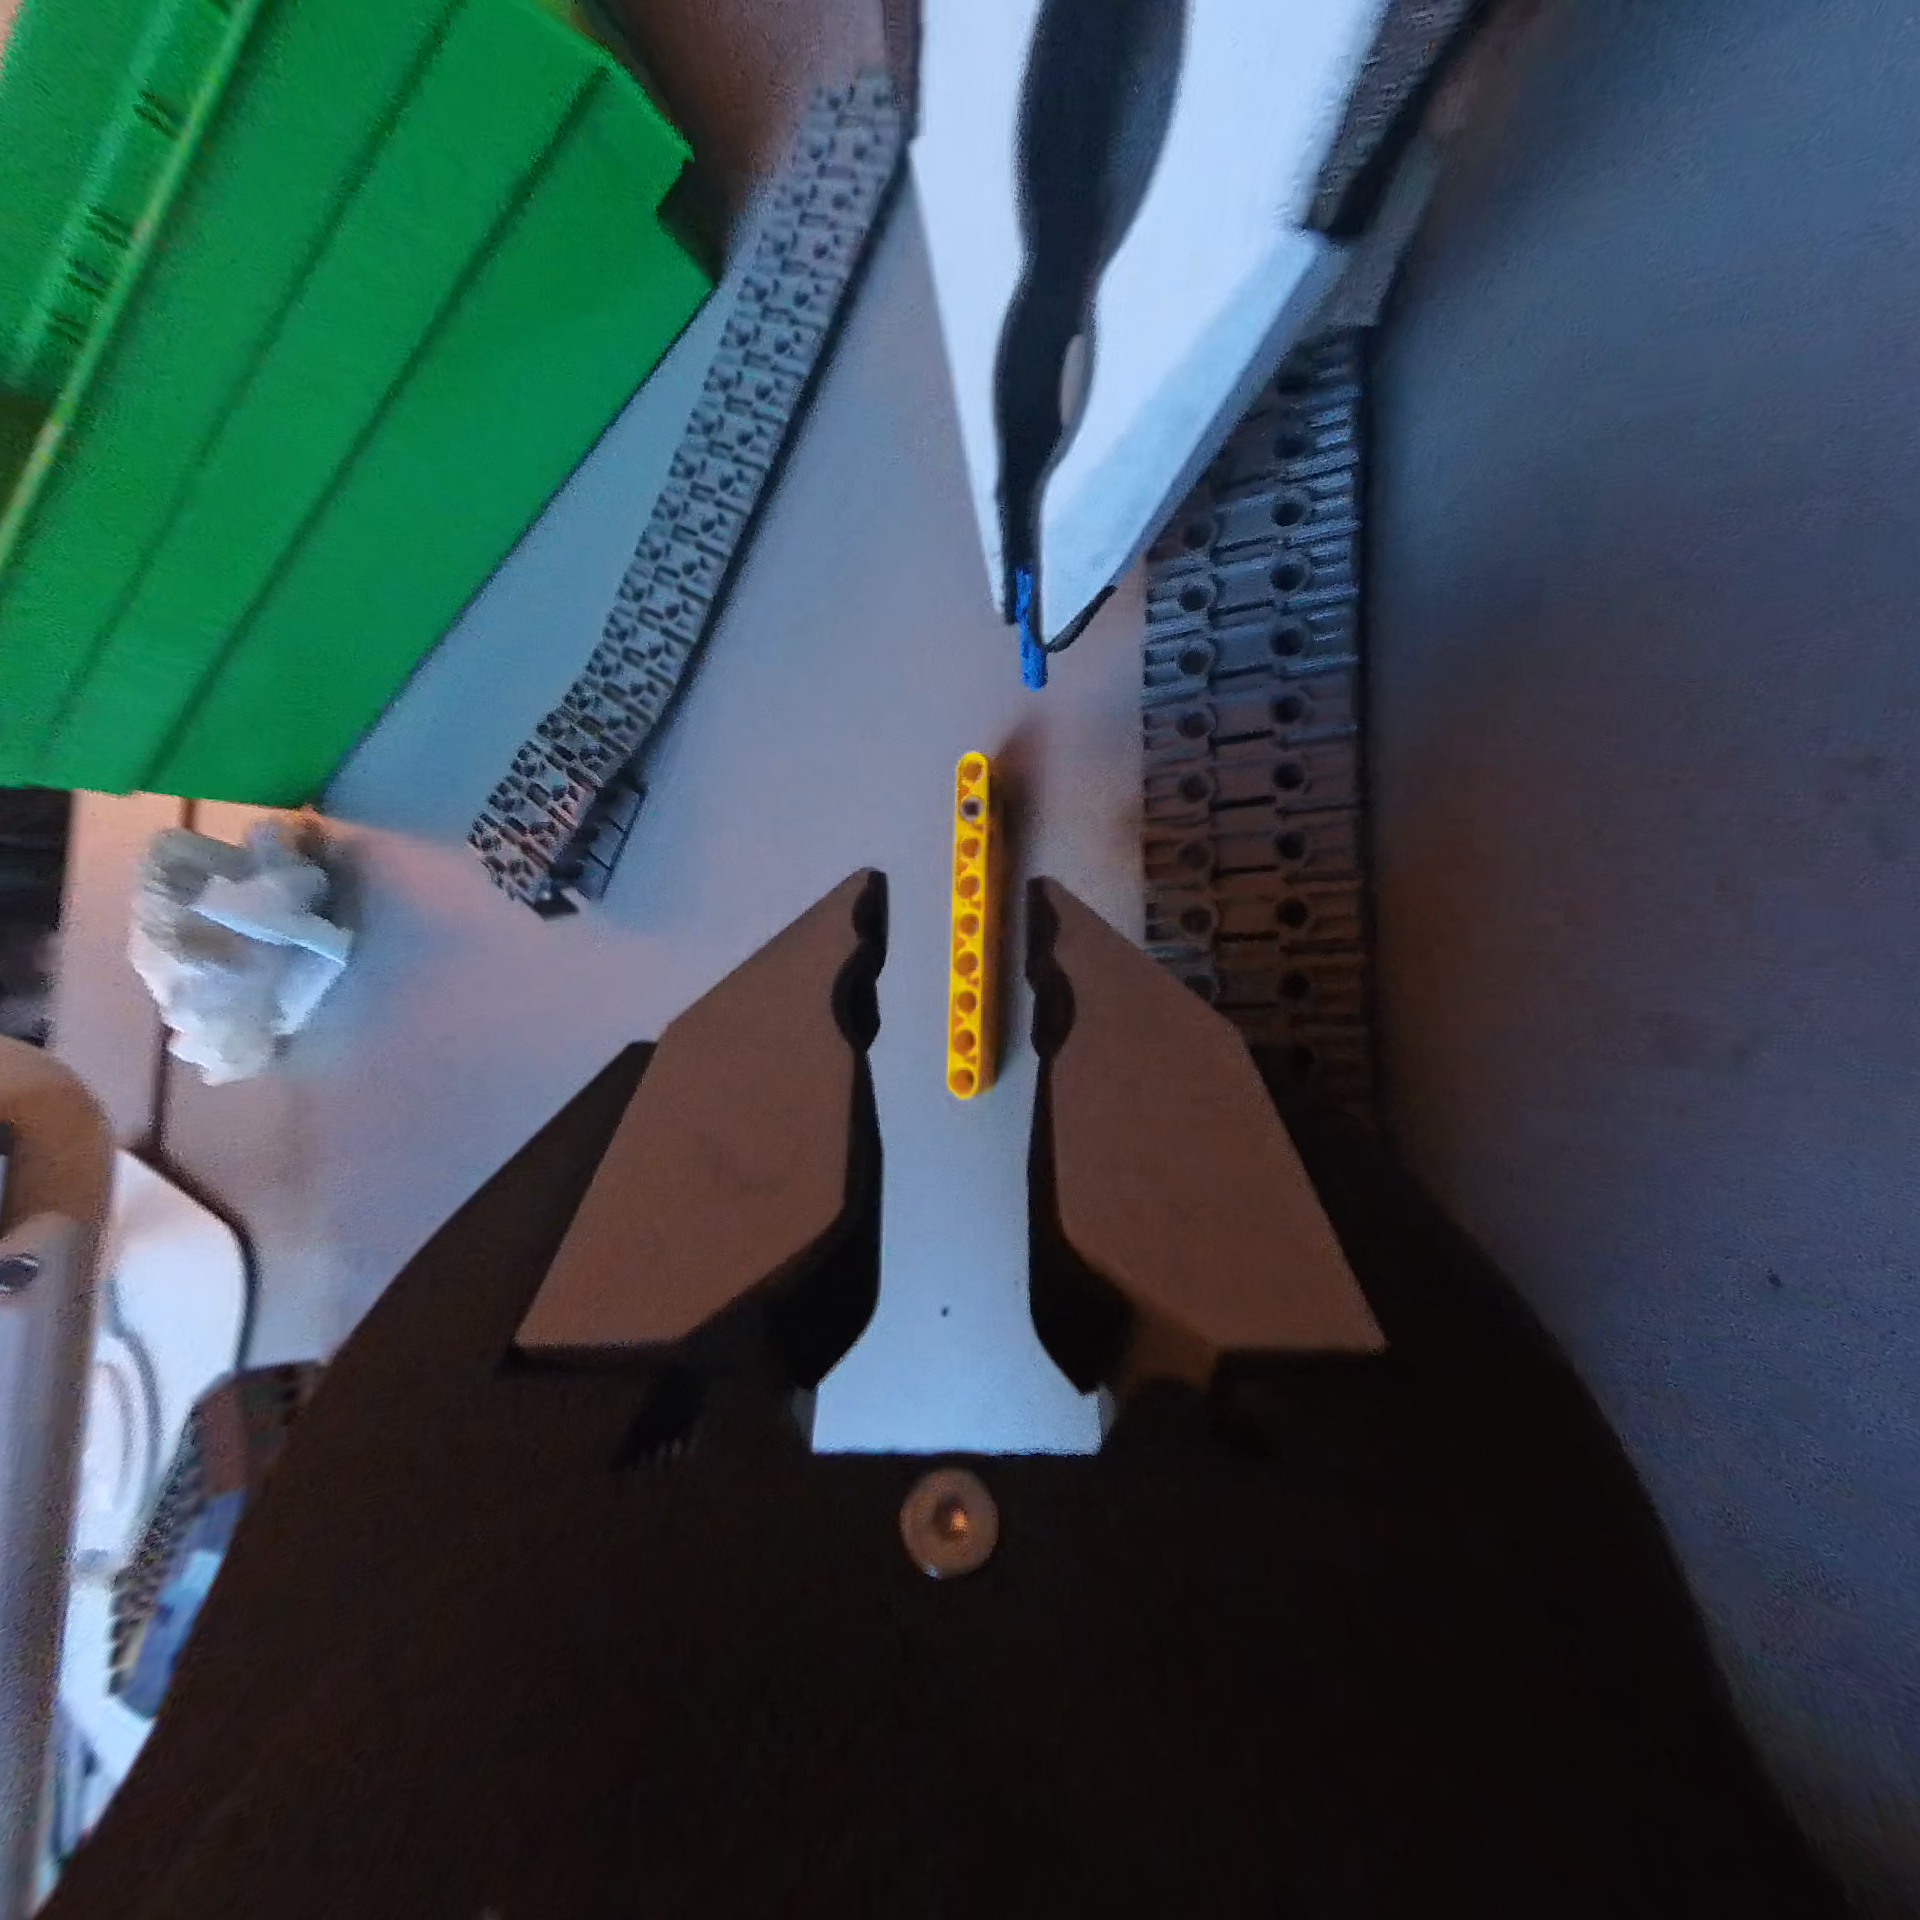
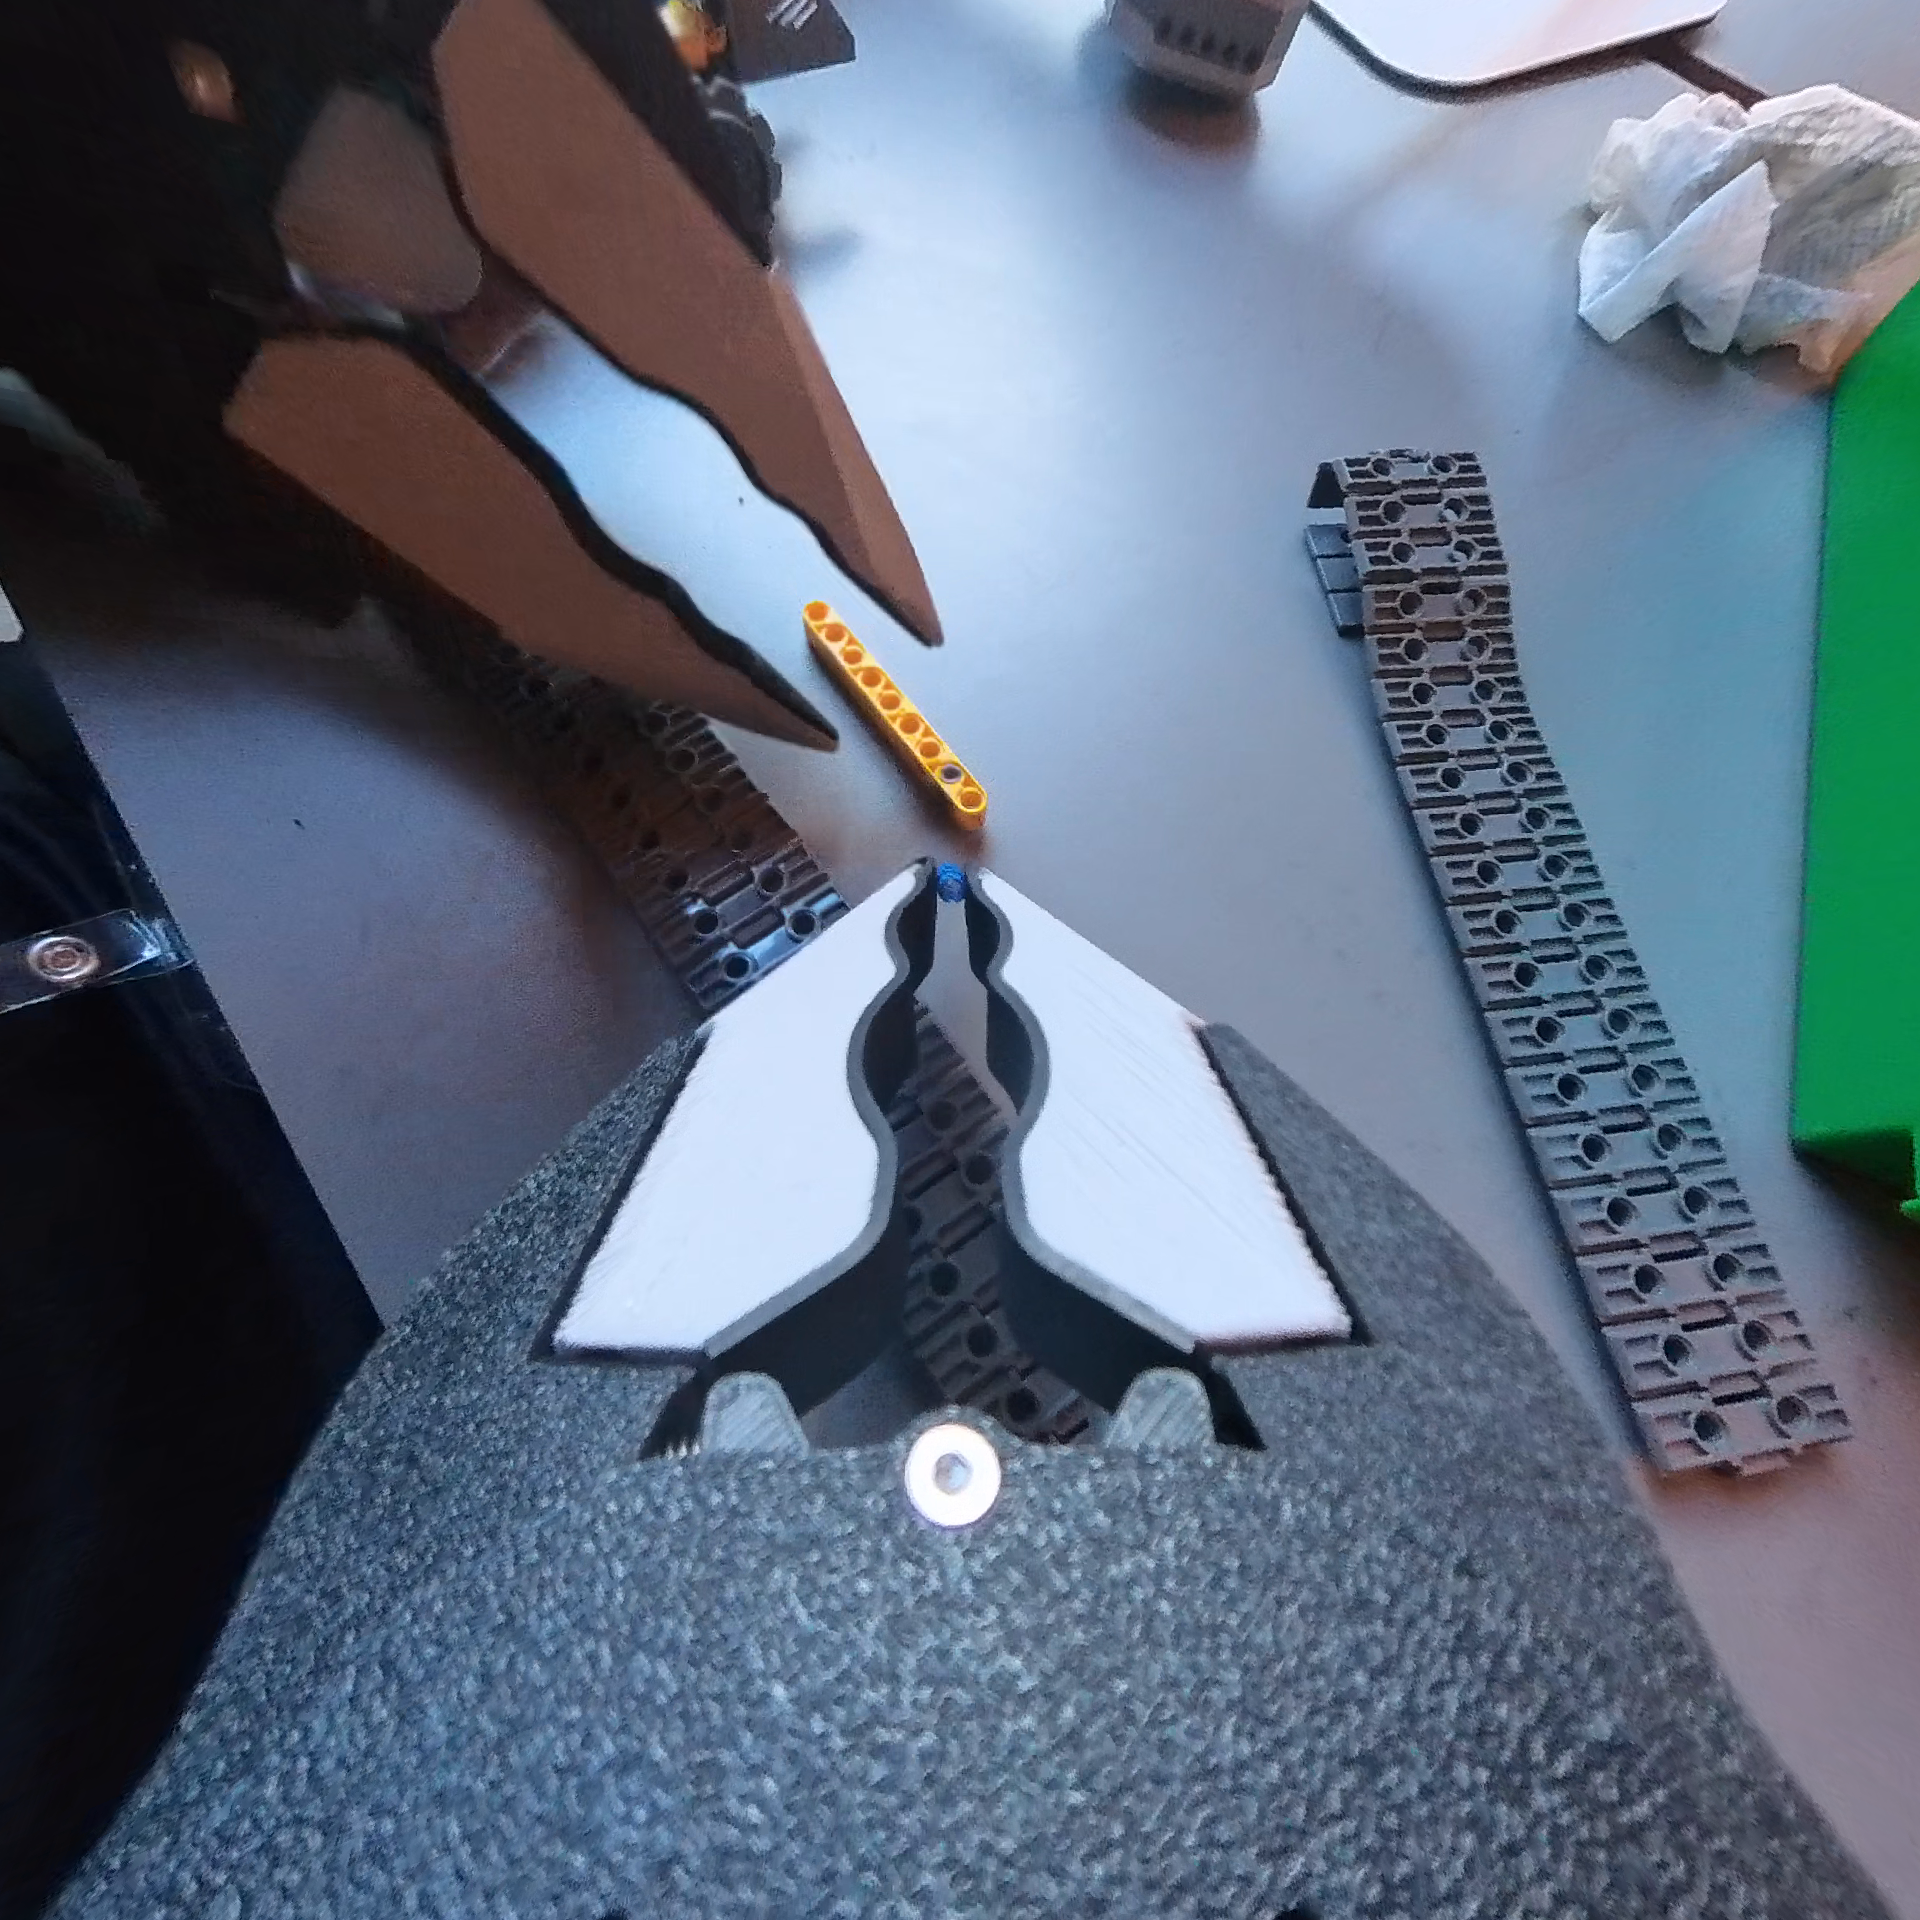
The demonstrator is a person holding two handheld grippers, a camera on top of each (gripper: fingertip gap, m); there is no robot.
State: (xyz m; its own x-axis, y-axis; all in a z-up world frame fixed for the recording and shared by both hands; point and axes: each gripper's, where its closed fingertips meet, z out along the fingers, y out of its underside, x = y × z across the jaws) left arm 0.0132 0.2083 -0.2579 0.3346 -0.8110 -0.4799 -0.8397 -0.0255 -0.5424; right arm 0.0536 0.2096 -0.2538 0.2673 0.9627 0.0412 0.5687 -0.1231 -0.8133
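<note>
A yellow beam with a row of holes (image 1: 969,925) lies flat on the grey table; it also shows in the right wrist view (image 2: 894,715). My left gripper (image 1: 956,904), brown-fingered, is open with its tips on either side of the beam, not touching it; it also shows in the right wrist view (image 2: 888,691). My right gripper (image 2: 948,881), white-fingered, is shut on a small blue pin (image 2: 949,885), its tip close to the beam's near end. In the left wrist view the right gripper (image 1: 1034,613) points down with the blue pin (image 1: 1030,644) sticking out just beyond the beam's far end.
Two grey tread strips lie on the table (image 2: 1558,966) (image 2: 707,852), one on each side of the beam (image 1: 686,540) (image 1: 1252,727). A green plastic block (image 1: 291,395) (image 2: 1870,779) and a crumpled white tissue (image 2: 1745,218) (image 1: 234,956) are beyond. A cable and a pale device (image 2: 1455,31) are at the back. The left gripper's tips are roughly 5 cm from the right gripper's. From either gripper's tips it is about 20 cm to the green plastic block (image 1: 291,395).
</note>
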